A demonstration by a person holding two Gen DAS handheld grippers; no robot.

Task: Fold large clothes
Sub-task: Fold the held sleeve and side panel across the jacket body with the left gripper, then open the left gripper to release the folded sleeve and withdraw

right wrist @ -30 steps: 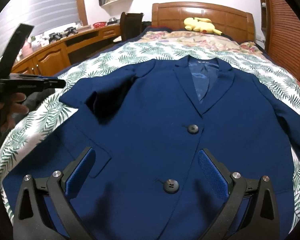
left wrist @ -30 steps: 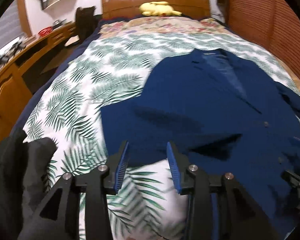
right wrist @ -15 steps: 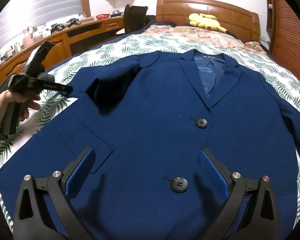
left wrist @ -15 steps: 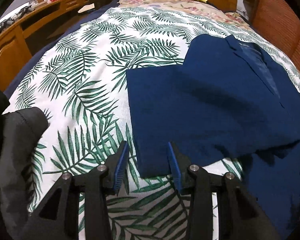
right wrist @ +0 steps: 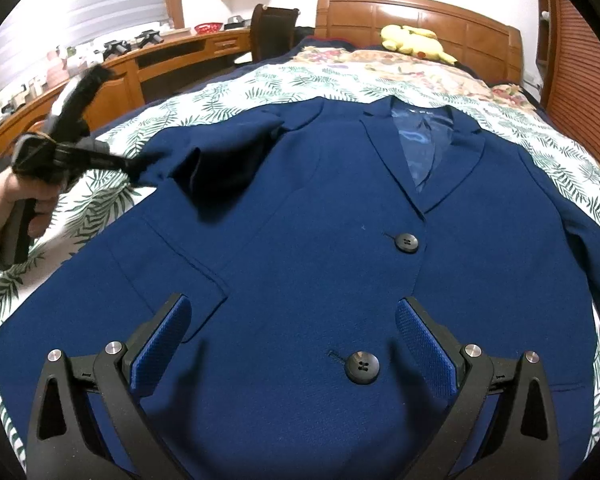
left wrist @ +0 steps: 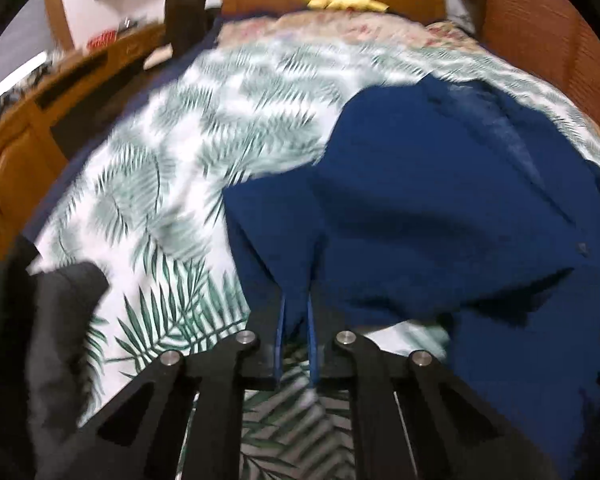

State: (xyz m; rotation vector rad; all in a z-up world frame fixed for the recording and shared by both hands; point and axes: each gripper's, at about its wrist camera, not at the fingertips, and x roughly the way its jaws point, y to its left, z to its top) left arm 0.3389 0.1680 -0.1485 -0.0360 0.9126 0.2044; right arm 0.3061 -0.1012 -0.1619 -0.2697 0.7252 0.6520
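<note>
A navy blue blazer [right wrist: 320, 216] lies face up on the leaf-print bedspread [right wrist: 260, 84], collar toward the headboard, with two black buttons down its front. My left gripper [left wrist: 296, 320] is shut on the cuff end of the blazer's sleeve [left wrist: 280, 240] and holds it raised above the bed. The left gripper also shows in the right wrist view [right wrist: 136, 166], at the jacket's left side, clamped on the sleeve. My right gripper [right wrist: 292, 340] is open and empty, low over the blazer's lower front, its fingers either side of the bottom button [right wrist: 362, 367].
A yellow plush toy [right wrist: 414, 42] lies by the wooden headboard [right wrist: 420, 16]. A wooden desk [right wrist: 112, 72] with clutter and a dark chair [right wrist: 272, 32] stand left of the bed. A dark grey garment [left wrist: 52, 340] lies at the bed's near left. Wooden slatted panels line the right.
My left gripper has shut on the sleeve cuff that lay between its open fingers and has lifted it. The right gripper has stayed open over the blazer front.
</note>
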